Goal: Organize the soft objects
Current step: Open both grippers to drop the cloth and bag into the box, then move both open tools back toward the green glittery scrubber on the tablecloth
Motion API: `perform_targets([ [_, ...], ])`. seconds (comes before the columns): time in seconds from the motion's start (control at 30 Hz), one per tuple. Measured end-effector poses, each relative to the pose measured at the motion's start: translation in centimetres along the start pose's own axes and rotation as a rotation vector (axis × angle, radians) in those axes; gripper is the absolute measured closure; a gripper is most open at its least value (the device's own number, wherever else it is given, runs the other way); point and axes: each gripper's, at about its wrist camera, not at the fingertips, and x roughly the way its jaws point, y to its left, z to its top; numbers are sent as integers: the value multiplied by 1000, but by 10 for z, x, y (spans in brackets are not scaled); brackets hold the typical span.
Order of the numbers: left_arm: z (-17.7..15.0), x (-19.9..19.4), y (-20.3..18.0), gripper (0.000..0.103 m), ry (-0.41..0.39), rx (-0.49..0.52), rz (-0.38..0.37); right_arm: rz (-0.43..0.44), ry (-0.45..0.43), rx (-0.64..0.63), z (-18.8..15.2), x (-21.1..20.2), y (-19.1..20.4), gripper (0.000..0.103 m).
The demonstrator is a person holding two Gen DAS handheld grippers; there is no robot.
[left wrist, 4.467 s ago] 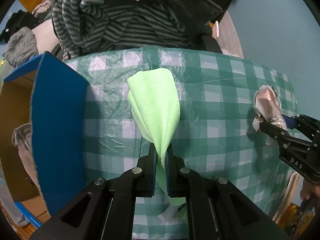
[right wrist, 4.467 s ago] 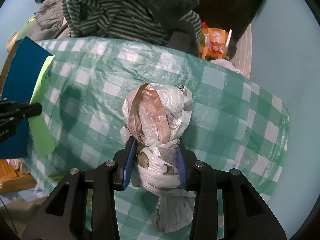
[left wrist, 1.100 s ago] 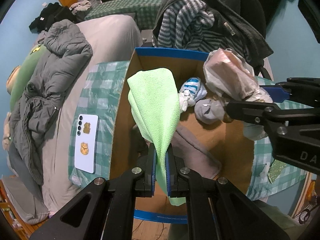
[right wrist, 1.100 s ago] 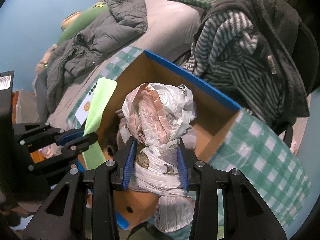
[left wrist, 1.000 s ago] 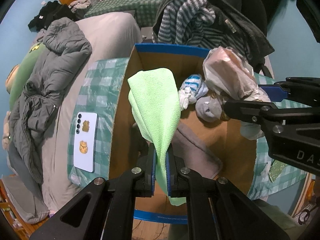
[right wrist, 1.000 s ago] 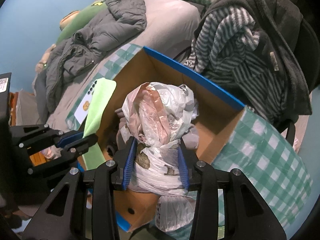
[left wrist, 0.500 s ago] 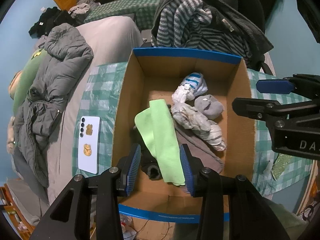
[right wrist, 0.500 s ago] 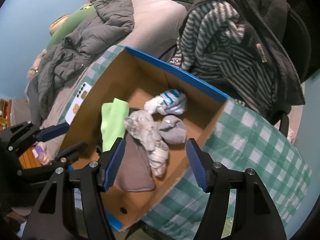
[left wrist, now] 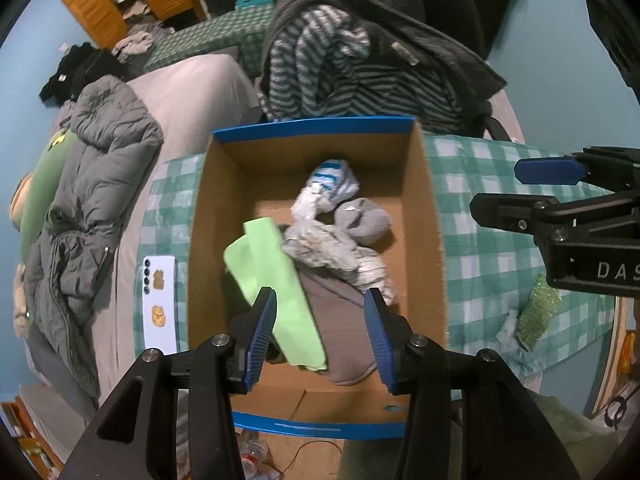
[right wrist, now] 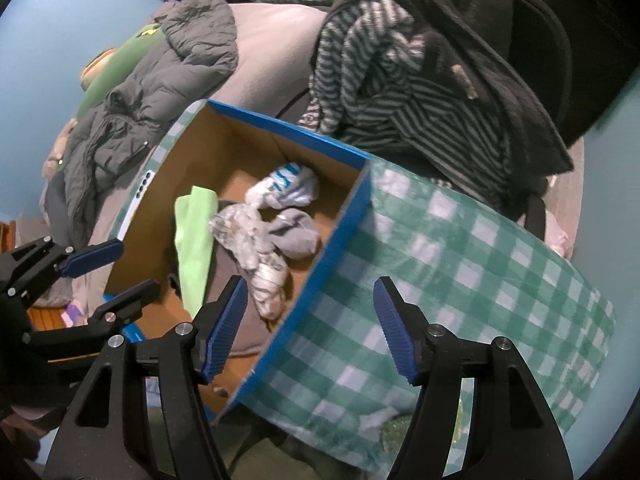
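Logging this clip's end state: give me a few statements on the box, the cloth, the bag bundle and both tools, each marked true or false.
1. The green cloth lies inside the cardboard box. True.
2. The left tool is shut on the green cloth. False: its jaws stand open with nothing between them.
3. The plastic bag bundle lies in the box beside the cloth. True.
4. The right tool holds the bag bundle. False: it is open and empty.
5. The phone lies inside the box. False: it lies outside, by the box's left wall.
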Motion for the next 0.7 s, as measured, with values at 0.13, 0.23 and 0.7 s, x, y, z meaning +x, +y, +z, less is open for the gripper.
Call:
perform_targets([
  [0.13,1,-2,-16,54,-1,34,-13,-15,-3,28,-11,-8,-15,37],
  [0.23,3,-3,-31,54,1,66,-25,-31,2,53,-22,-12,-30,37],
  [0.7,0,1,-98,53,33,208,-90,-96,55,205,-94,-20,-97,36],
])
